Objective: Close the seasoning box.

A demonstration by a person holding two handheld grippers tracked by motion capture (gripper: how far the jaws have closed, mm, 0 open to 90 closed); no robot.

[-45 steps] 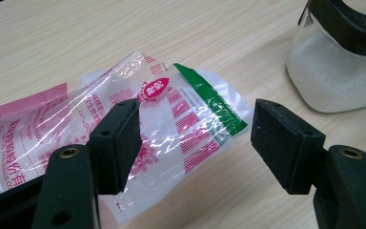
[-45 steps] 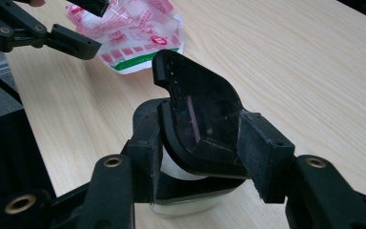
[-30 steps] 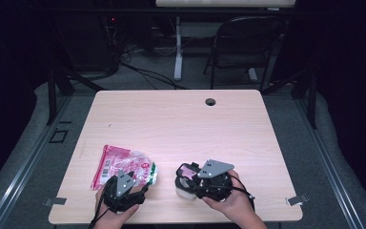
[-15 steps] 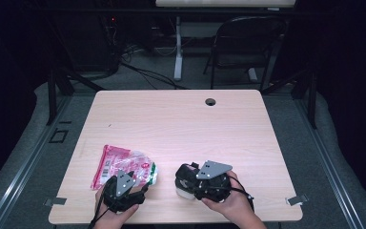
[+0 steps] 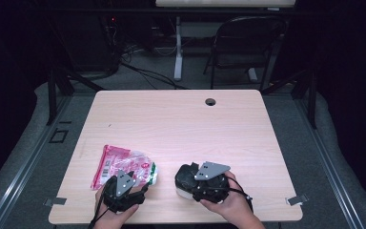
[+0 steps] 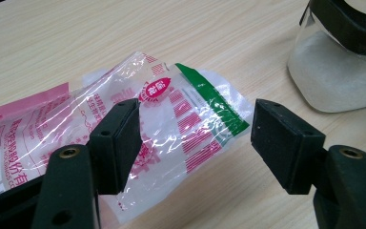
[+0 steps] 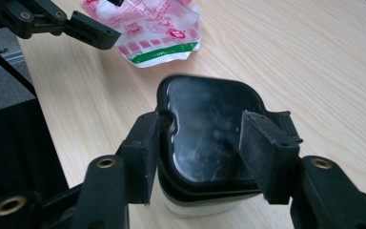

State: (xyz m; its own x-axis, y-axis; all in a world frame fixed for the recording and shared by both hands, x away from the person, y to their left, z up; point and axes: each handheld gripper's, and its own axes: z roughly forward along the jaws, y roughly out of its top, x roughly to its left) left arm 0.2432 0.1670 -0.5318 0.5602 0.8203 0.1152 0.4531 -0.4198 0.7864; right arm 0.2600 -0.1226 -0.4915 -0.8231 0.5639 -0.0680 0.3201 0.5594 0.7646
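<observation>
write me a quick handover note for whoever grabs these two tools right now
Left tool: open, jaws standing either side of the green-edged end of the plastic bag, not closed on it.
Right tool: jaws against both sides of the black lid of the clear jar; it looks gripped, and the lid is still on.
Things: the bag lies flat at the near left of the table; the jar, holding something white, stands just to its right.
Done: both tools are in position.
Left: probably close the left tool on the bag and get the jar lid off.
</observation>
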